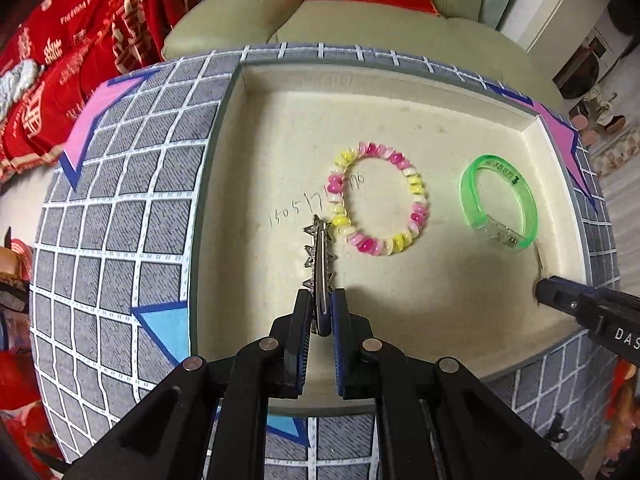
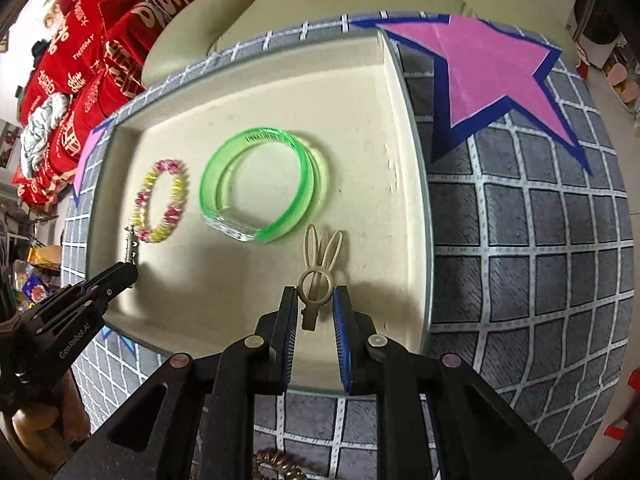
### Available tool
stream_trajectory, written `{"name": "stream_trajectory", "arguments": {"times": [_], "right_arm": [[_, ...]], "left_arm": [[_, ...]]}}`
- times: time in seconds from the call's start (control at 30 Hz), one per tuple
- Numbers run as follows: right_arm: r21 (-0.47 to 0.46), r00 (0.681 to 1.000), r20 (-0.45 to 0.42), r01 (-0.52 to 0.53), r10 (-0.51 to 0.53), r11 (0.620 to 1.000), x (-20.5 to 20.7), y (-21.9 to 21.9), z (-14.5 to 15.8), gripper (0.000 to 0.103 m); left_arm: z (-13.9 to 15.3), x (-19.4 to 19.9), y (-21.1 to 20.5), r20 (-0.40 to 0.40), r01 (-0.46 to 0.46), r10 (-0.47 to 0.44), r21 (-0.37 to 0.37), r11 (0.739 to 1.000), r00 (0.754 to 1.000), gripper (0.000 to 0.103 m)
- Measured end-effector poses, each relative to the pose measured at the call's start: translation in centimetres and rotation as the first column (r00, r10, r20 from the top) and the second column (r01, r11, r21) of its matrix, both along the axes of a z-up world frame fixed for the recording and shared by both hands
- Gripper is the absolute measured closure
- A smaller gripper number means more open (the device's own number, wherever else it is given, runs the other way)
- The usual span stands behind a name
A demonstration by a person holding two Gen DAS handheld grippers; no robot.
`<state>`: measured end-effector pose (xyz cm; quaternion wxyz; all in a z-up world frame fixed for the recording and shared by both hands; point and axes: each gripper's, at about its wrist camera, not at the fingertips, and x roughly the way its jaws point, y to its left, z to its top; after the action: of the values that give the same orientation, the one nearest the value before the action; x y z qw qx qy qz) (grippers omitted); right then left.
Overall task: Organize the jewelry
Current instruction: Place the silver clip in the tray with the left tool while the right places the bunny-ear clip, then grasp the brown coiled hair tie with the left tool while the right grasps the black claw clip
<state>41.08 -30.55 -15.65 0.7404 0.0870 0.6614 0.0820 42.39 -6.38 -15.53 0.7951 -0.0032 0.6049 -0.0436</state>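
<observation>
Both tools hang steeply over the shallow cream tray (image 1: pixel 256 128) that sits on the grid-patterned counter (image 1: pixel 120 220).

The left hand-held gripper (image 1: pixel 321 308) is clenched on a silver star hair clip (image 1: pixel 319 256), whose free end reaches ahead to just beside the pink-and-yellow beaded bracelet (image 1: pixel 378 200); whether they touch I cannot tell. Left of this gripper the tray floor lies bare up to the tray's left wall.

The right hand-held gripper (image 2: pixel 316 308) is clenched on a beige bunny-ear hair clip (image 2: pixel 318 268), the ears pointing ahead toward the green bangle (image 2: pixel 260 184), near it but apart. To this gripper's right a strip of bare tray floor runs to the right wall (image 2: pixel 412 184), beyond which lies a pink star (image 2: pixel 488 76) on the counter.

The 2 bracelets lie side by side mid-tray, apart from each other, with open floor beyond them up to the far rim (image 1: pixel 360 68).
</observation>
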Motion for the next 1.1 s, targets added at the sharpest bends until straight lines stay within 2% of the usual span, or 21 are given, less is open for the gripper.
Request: {"name": "stream_trajectory", "arguments": {"times": [0.17,0.2,0.27,0.33,0.43,0.53,0.57,0.63,0.7,0.9,0.97,1.1], "right_arm": [[-0.017,1.000,0.014,-0.024,0.024,1.000,0.1,0.6,0.2,0.081],[-0.011,1.000,0.013,-0.026,0.026,1.000,0.1,0.6,0.2,0.079],[0.004,1.000,0.008,-0.023,0.023,1.000,0.1,0.7,0.2,0.065],[0.011,1.000,0.011,-0.019,0.019,1.000,0.1,0.7,0.4,0.058],[0.041,1.000,0.021,-0.008,0.007,0.999,0.0,0.5,0.9,0.057],[0.062,0.999,0.039,0.007,-0.009,0.998,-0.2,0.2,1.9,0.052],[0.071,0.999,0.049,0.012,-0.016,0.997,-0.3,0.1,2.4,0.052],[0.081,0.998,0.062,0.018,-0.023,0.997,-0.5,-0.1,3.2,0.052],[0.091,0.997,0.074,0.023,-0.030,0.996,-0.7,-0.4,4.1,0.051],[0.127,0.992,0.099,0.069,-0.082,0.989,-2.4,-1.9,6.5,0.038],[0.136,0.990,0.104,0.083,-0.097,0.987,-2.9,-2.3,7.1,0.021],[0.139,0.985,0.114,0.113,-0.130,0.984,-4.4,-3.5,8.1,0.021]], "left_arm": [[0.1,0.1,-1.2,-0.001,0.041,-0.041,0.074,0.996,0.999,0.085],[0.2,0.1,-1.3,-0.004,0.042,-0.041,0.084,0.996,0.999,0.085],[0.2,0.3,-1.4,-0.013,0.036,-0.035,0.091,0.995,0.999,0.085],[0.3,0.3,-1.4,-0.015,0.027,-0.025,0.088,0.996,1.000,0.085],[0.9,0.0,-1.5,0.003,0.026,-0.026,0.096,0.995,1.000,0.085],[1.5,-0.3,-1.4,0.017,0.026,-0.027,0.091,0.995,0.999,0.083],[1.8,-0.4,-1.4,0.022,0.025,-0.027,0.088,0.996,0.999,0.077],[2.5,-0.8,-1.3,0.040,0.018,-0.022,0.087,0.996,0.999,0.003],[3.5,-1.2,-1.1,0.100,0.005,-0.014,0.092,0.996,0.995,0.000],[4.8,-2.6,-1.1,0.118,0.030,-0.042,0.101,0.994,0.992,0.000],[5.3,-3.4,-1.1,0.122,0.031,-0.042,0.091,0.995,0.992,0.000],[6.0,-5.2,-1.3,0.114,0.039,-0.046,0.061,0.997,0.992,0.000]]}}
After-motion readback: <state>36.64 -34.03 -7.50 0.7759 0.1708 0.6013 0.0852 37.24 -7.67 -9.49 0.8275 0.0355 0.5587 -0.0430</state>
